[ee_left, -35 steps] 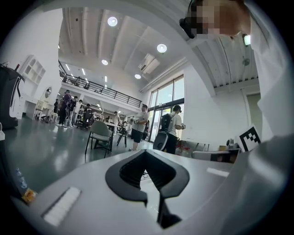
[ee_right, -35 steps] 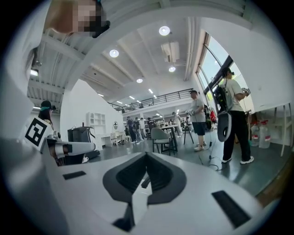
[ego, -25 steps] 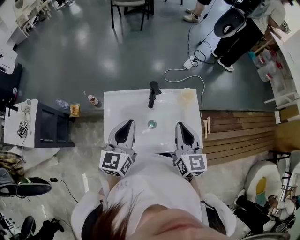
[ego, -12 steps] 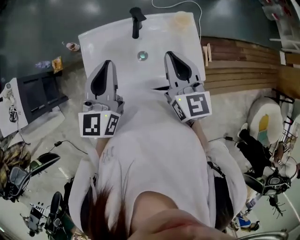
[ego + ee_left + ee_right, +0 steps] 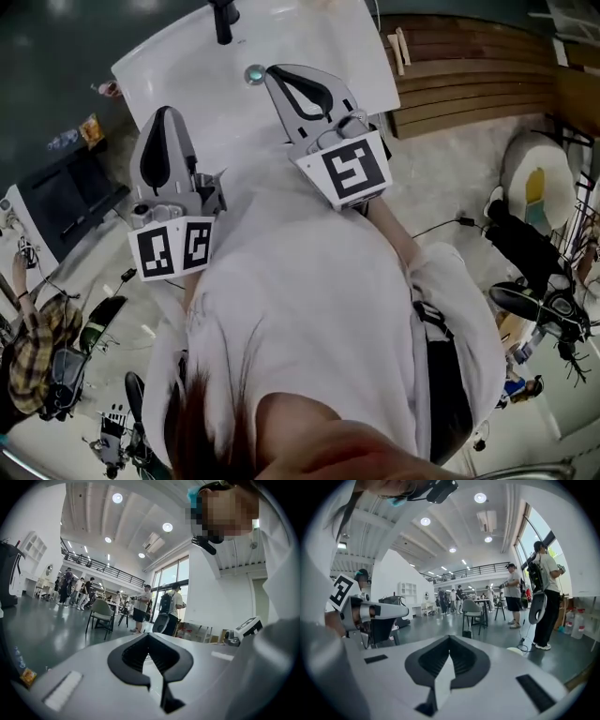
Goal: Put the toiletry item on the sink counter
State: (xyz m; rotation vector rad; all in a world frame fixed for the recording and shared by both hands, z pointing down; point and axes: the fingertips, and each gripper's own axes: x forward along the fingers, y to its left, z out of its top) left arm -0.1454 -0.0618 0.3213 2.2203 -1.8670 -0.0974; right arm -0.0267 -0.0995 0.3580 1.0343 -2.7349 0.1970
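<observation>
The white sink counter (image 5: 309,52) lies at the top of the head view, with a black faucet (image 5: 223,19) and a round drain (image 5: 254,73). A pale round item (image 5: 515,651) rests on the counter's far right part in the right gripper view; I cannot tell what it is. My left gripper (image 5: 161,114) hovers at the counter's near left edge, shut and empty. Over the basin near the drain, my right gripper (image 5: 277,71) is also shut with nothing in it. The jaws meet at their tips in the left gripper view (image 5: 149,635) and the right gripper view (image 5: 450,638).
A dark cabinet (image 5: 66,202) stands left of the sink, with small bottles (image 5: 105,89) on the floor behind it. A wooden platform (image 5: 469,84) lies to the right. Beyond the sink are a chair (image 5: 474,611) and several standing people (image 5: 513,592).
The head view has tilted, so the sink has slid to the top and the person's body fills more of it. Both grippers have shifted left and up, still shut.
</observation>
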